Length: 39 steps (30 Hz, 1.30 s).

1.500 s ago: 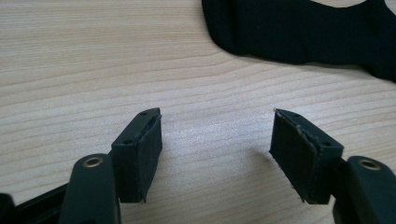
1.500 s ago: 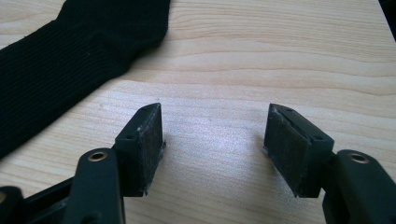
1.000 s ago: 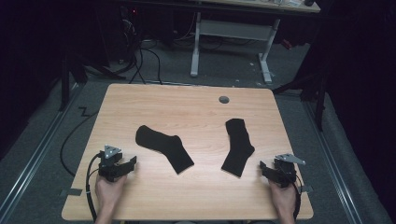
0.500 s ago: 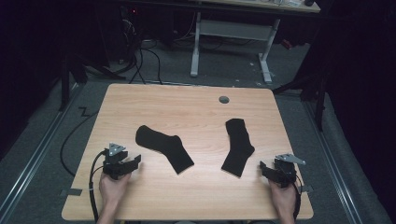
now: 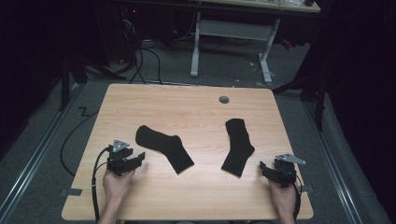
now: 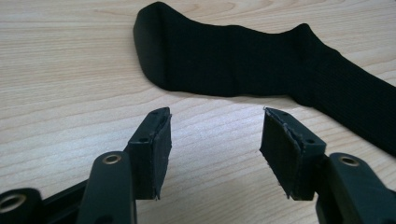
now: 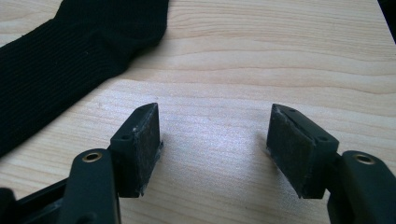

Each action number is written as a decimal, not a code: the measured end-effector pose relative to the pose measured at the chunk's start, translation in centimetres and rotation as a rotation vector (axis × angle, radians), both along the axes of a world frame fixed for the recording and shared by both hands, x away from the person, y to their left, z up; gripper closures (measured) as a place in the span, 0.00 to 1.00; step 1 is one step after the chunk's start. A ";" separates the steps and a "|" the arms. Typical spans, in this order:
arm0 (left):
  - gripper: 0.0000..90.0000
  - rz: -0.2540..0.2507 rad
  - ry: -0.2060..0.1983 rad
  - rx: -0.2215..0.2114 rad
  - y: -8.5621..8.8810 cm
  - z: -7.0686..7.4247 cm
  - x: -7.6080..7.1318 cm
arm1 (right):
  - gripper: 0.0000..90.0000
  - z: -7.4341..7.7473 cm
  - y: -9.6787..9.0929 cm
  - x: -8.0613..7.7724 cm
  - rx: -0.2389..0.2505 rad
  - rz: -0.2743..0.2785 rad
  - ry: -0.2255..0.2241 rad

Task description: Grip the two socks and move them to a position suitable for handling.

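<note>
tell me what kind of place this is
Probably a lab or workshop set up for recording: a bare wooden table with two black socks, cables on grey carpet, and a metal-legged desk in the dark behind.

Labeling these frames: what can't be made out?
- Left sock: left gripper view, leg end cut off by the right edge.
- Right sock: right gripper view, most of it cut off by the left and top edges.
- Grey disc: high view, too small to identify.
- Room beyond the table: too dark.

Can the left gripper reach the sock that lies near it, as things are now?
Probably yes. The left gripper stands open, its jaws having just been closing a little, and bare table separates it from the left sock; nothing lies between.
</note>
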<state>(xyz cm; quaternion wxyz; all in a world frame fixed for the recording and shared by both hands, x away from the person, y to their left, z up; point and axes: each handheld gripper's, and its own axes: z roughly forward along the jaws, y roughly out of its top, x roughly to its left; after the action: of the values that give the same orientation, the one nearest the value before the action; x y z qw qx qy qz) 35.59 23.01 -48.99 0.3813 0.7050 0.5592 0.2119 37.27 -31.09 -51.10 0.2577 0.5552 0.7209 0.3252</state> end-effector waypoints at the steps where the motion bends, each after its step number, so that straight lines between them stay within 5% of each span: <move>1: 0.49 -0.003 -0.001 0.004 -0.1 0.1 0.0 | 0.39 0.0 0.0 0.0 0.000 0.000 0.000; 30: 0.52 -0.076 -0.005 0.000 -3.6 1.6 2.3 | 0.39 0.0 0.0 0.0 -0.001 0.002 0.000; 32: 0.53 -0.070 0.005 -0.020 -3.7 1.5 2.6 | 0.38 0.0 0.0 0.0 -0.001 0.003 0.000; 39: 0.53 -0.081 0.035 0.014 -4.8 1.4 3.8 | 0.38 0.0 0.0 0.0 -0.001 0.003 0.001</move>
<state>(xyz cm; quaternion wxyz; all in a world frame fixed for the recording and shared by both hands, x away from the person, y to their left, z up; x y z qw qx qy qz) 39.39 18.21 -47.63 0.3747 0.7333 0.5352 0.1881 37.27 -31.08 -51.10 0.2572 0.5539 0.7220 0.3251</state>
